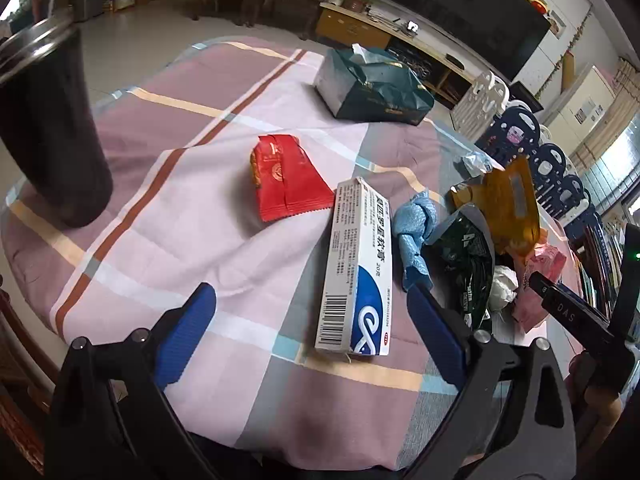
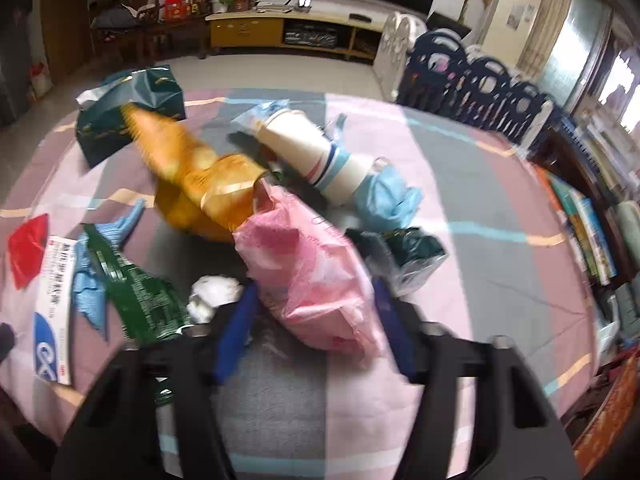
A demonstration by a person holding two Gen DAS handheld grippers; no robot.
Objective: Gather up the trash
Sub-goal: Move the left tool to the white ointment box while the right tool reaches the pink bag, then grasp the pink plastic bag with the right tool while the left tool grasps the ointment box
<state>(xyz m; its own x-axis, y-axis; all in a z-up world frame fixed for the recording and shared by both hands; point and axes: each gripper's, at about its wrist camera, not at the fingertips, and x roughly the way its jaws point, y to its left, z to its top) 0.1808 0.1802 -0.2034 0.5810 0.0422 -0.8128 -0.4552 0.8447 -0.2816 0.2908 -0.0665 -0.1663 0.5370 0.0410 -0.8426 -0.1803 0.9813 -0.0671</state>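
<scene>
Two hand-held grippers, both spread: my left hand-held gripper (image 1: 312,332) straddles the ointment box (image 1: 354,268) on the worktop (image 1: 168,216); my right hand-held gripper (image 2: 316,328) flanks the pink bag (image 2: 312,272), not clamped.

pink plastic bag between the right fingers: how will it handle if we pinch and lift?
Probably floppy: the pink plastic bag lies crumpled and wrinkled between the open right gripper, so it should sag and bunch. Likely light, since the film looks thin and translucent. It overlaps the orange wrapper and touches the paper cup, so lifting may drag them.
</scene>
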